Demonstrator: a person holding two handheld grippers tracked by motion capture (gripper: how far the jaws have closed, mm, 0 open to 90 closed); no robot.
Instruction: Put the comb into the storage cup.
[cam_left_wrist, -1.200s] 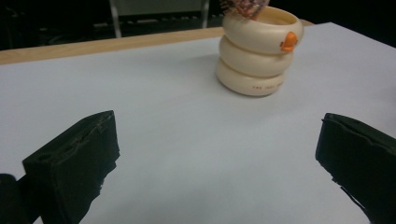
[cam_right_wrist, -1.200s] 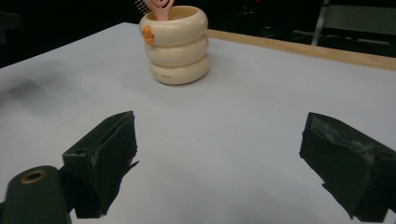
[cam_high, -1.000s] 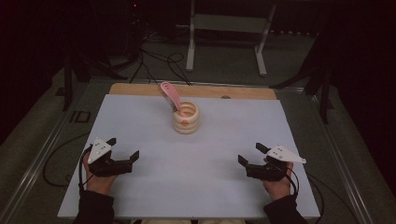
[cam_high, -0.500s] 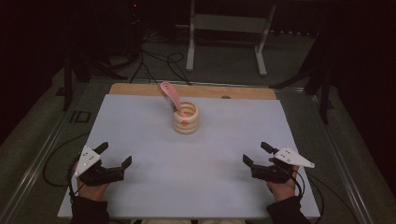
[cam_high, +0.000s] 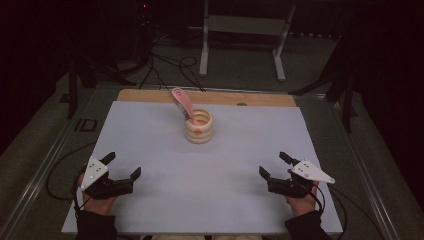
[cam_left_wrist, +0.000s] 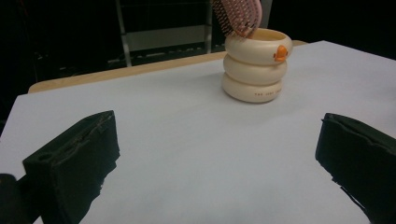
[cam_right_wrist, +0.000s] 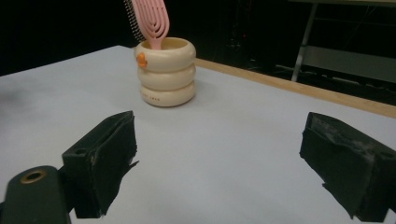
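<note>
Both grippers are sitting low at the near edge of the white tabletop (cam_high: 210, 200), one per corner basically. The left gripper (cam_high: 122, 167) is near the front left, jaws spread wide w/ nothing between them; in the left gripper view you just see bare white surface btwn the two black jaws. Same deal w/ the right gripper (cam_high: 274, 165) at the front right: jaws wide apart, empty, bare table btwn them in the right gripper view. Each has a grey three-cornered plate on top, and the person's hands are wrapped round the handles from below.

The thing they're both pointing at is the cream-coloured cup shaped like three stacked rings (cam_high: 199, 126), w/ a small orange mark on the side. It's standing upright toward the far middle of the table, well apart from both grippers, roughly centred btwn them. A pink plastic hairbrush (cam_high: 183, 103) is stuck in it, handle end down inside the cup, brush head leaning out over the far-left rim; bristles are visible in the left gripper view (cam_left_wrist: 236, 14).

A strip of bare wooden edge (cam_high: 260, 98) runs along the far side of the table.
</note>
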